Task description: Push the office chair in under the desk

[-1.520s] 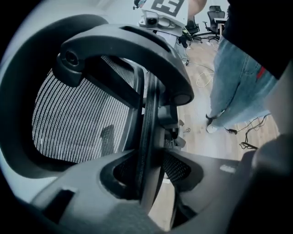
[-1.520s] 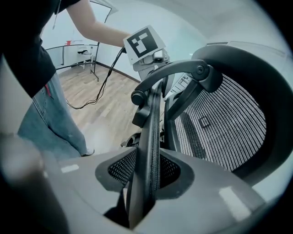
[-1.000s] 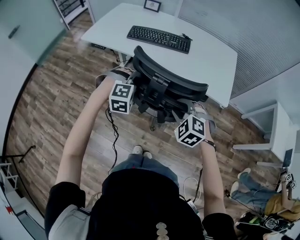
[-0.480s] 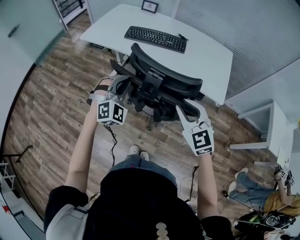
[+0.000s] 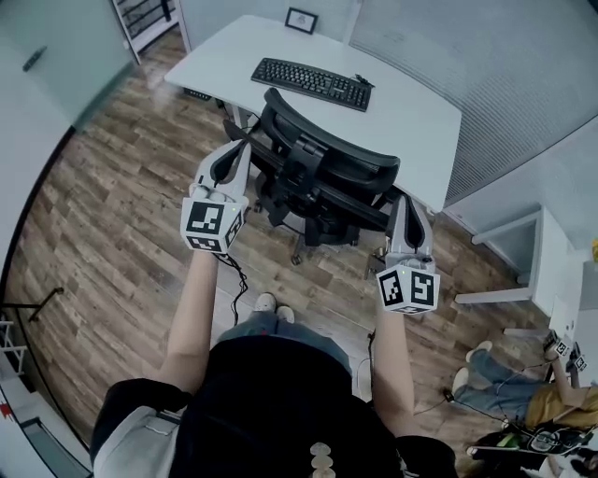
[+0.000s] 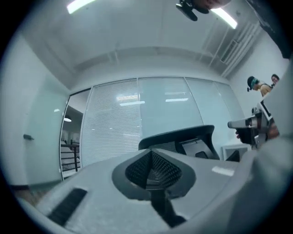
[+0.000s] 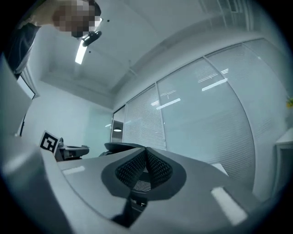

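Note:
The black mesh office chair (image 5: 322, 173) stands with its back toward me, its seat partly under the white desk (image 5: 420, 112). My left gripper (image 5: 231, 154) points at the chair's left armrest, and its tips are close to the armrest. My right gripper (image 5: 408, 203) points at the chair's right side by the backrest's end. Both have their jaws together with nothing between them. In the left gripper view the shut left gripper (image 6: 152, 157) shows the chair's backrest (image 6: 183, 137) just beyond. In the right gripper view the backrest (image 7: 121, 146) lies beyond the shut right gripper (image 7: 145, 155).
A black keyboard (image 5: 311, 82) and a small picture frame (image 5: 301, 20) lie on the desk. A white side table (image 5: 523, 252) stands to the right. Someone's legs and loose gear (image 5: 509, 387) are at the lower right. A cable (image 5: 235, 275) trails over the wooden floor.
Both grippers' jaws have gone from wide open at the chair's armrests to shut. Both hands have drawn back a little from the chair and spread outward. The chair has hardly shifted.

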Tool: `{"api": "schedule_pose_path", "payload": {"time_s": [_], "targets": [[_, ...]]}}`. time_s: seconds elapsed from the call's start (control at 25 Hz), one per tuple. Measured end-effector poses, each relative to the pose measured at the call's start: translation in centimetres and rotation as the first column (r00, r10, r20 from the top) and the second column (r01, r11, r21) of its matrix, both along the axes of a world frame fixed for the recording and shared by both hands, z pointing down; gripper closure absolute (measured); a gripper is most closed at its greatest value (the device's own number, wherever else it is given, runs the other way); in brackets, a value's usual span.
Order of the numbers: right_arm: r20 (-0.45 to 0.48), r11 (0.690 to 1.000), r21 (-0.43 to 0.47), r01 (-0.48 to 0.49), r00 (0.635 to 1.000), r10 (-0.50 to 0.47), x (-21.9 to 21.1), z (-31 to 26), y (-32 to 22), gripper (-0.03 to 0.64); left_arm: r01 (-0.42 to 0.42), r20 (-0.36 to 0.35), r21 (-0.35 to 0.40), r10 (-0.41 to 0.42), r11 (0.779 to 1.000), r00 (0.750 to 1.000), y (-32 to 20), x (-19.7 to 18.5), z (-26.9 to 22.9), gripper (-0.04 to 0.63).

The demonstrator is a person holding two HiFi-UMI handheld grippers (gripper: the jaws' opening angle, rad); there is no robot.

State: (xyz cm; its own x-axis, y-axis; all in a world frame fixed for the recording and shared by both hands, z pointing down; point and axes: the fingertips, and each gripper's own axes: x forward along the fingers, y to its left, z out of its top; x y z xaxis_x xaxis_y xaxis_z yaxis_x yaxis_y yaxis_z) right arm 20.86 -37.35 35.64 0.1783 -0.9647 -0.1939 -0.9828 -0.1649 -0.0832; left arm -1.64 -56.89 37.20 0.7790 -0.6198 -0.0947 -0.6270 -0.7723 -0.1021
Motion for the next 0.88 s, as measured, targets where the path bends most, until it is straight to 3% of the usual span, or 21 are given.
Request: {"api": "schedule_pose_path", "payload": {"time_s": [0.08,0.36,0.88], "targets": [[0.03,0.999,0.018,-0.037,0.999,0.037,0.6,0.0,0.4,0.609,-0.02,-0.033,-0.021,0.02,1.0,0.999,0.5,0.4,0.0,0.588],[0.055,0.995,0.01,-0.095,0.994,0.094,0.9,0.9,1.3,0.609,-0.046,-0.029,-0.035,0.045,0.998,0.999,1.7,1.1,0.8,0.588],[0.043,0.994,-0.019,-0.108,0.993,0.109,0.2,1.7,1.4,0.611,-0.023,0.009,-0.056,0.023,0.998,1.0,1.7,1.1,1.3,0.588]]}}
